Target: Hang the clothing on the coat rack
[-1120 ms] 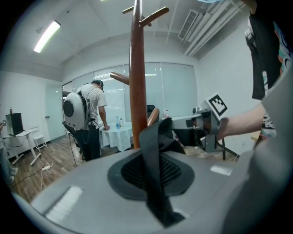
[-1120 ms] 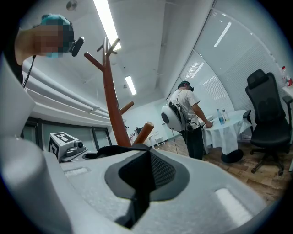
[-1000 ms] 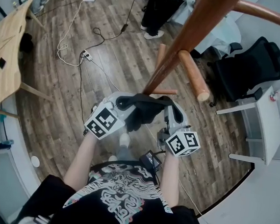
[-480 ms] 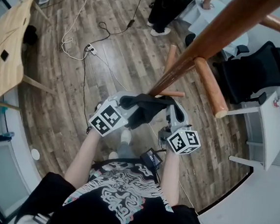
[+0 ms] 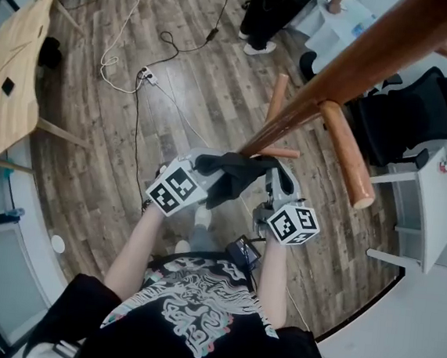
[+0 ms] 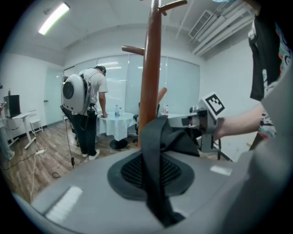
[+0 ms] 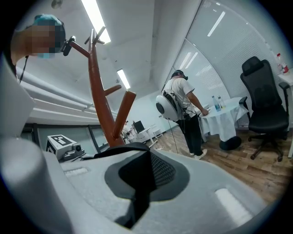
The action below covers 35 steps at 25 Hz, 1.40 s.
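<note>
Close before the coat rack (image 5: 352, 65) we are holding the clothing (image 5: 232, 175) between left claw (image 5: 199, 164) and right claw (image 5: 277, 173), both clamped on it; the nearest peg (image 5: 345, 154) is sitting at two o'clock, nearer the right.

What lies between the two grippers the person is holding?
A black garment, seen in the head view: the left gripper and right gripper each clamp one end, close in front of the wooden coat rack.

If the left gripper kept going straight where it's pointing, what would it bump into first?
Probably the brown wooden coat rack's pole, which stands straight ahead of the left gripper, just past the black cloth garment pinched in its jaws. How near is unclear.
</note>
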{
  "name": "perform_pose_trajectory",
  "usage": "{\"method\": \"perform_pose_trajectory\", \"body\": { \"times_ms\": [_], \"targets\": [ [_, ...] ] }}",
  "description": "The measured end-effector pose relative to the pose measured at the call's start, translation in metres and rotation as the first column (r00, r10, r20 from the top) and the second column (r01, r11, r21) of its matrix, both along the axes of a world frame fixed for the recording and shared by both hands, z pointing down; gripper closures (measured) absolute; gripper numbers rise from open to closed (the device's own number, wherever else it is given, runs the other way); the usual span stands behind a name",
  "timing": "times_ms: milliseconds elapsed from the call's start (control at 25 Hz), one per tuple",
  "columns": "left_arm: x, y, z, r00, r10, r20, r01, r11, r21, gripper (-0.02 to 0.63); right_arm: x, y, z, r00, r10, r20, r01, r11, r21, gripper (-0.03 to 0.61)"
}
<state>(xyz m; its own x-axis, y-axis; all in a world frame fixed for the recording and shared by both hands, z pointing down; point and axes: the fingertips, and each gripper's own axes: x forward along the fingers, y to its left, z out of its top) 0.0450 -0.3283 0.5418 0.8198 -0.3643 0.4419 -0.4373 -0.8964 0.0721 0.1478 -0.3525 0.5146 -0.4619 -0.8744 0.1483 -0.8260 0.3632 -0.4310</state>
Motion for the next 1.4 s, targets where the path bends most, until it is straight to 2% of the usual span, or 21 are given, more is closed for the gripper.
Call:
{"method": "perform_pose_trajectory", "body": {
  "times_ms": [320, 1000, 1400],
  "targets": [
    [-0.001, -0.001, 0.017, 0.998, 0.014, 0.061, -0.014, 1.000, 0.003, 0.594, -0.006, -0.001, 0.023, 1.000, -0.001, -0.012, 0.001, 0.999, -0.045, 0.575],
    [0.014, 0.004, 0.040, 0.999, 0.030, 0.045, -0.027, 0.997, -0.067, 0.594, -0.011, 0.004, 0.060, 0.999, -0.014, -0.034, 0.010, 0.992, -0.127, 0.575],
    [0.017, 0.007, 0.046, 0.999, 0.029, 0.045, -0.025, 0.996, -0.091, 0.587, -0.014, 0.009, 0.060, 0.999, -0.030, -0.042, 0.026, 0.995, -0.099, 0.574]
  ]
}}
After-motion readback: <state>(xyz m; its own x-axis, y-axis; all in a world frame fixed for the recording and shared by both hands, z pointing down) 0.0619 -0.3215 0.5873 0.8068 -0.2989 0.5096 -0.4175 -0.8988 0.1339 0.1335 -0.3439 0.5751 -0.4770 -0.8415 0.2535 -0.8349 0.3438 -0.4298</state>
